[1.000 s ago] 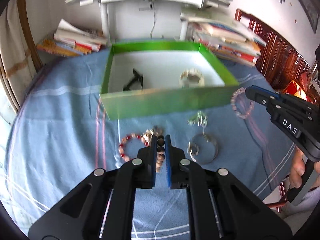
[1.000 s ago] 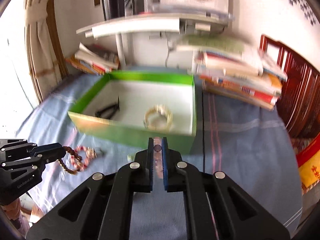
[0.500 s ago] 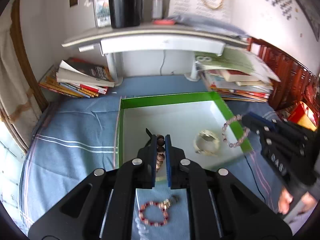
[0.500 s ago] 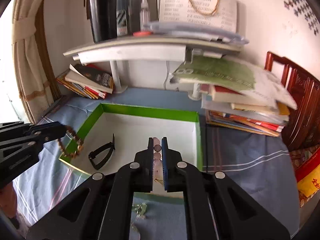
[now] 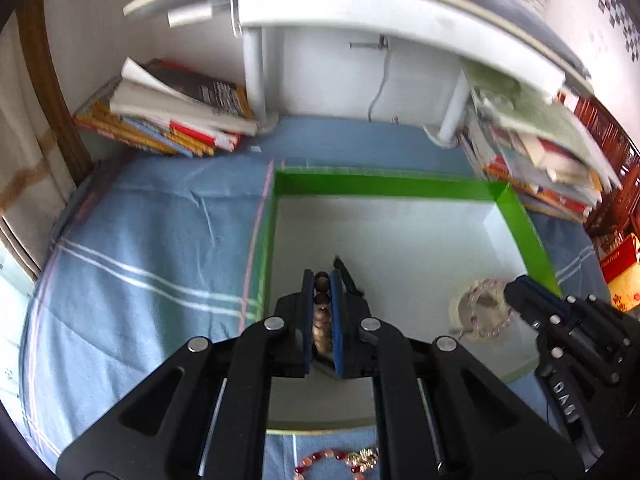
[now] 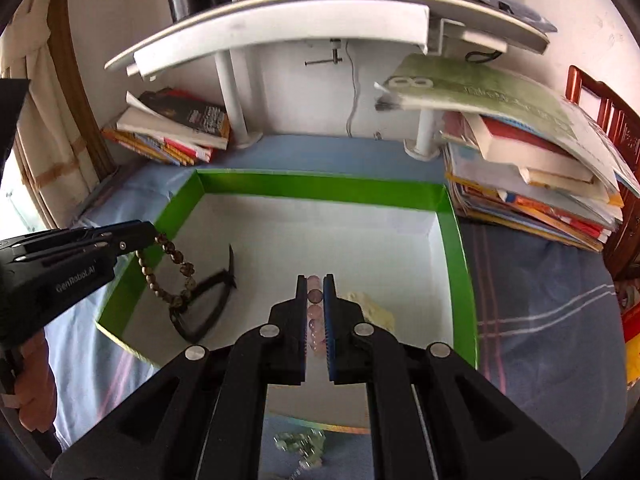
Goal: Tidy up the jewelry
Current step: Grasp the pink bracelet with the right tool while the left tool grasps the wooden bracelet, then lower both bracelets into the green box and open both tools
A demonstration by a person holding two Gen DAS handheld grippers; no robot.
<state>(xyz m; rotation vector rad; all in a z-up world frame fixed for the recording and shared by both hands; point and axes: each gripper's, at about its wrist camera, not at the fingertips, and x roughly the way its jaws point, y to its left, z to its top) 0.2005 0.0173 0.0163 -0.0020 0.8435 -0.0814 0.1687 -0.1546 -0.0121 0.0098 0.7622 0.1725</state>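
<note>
A green box (image 5: 384, 187) with a white floor stands on the blue cloth; it also shows in the right wrist view (image 6: 320, 190). My left gripper (image 5: 321, 280) is shut on a brown bead bracelet (image 6: 168, 268), which hangs over the box's left part. My right gripper (image 6: 315, 280) is shut on a pink bead bracelet (image 5: 486, 312) and holds it over the box's right part. A cream bracelet (image 6: 372, 312) and a black band (image 6: 204, 308) lie on the box floor.
A red bead bracelet (image 5: 340, 460) and a pale green piece (image 6: 300, 446) lie on the cloth in front of the box. Book stacks (image 6: 532, 176) flank a white shelf stand (image 6: 236, 108) behind the box.
Both grippers have moved forward from above the cloth to above the box, each carrying its bracelet. The loose pieces on the cloth have dropped to the bottom edge of view.
</note>
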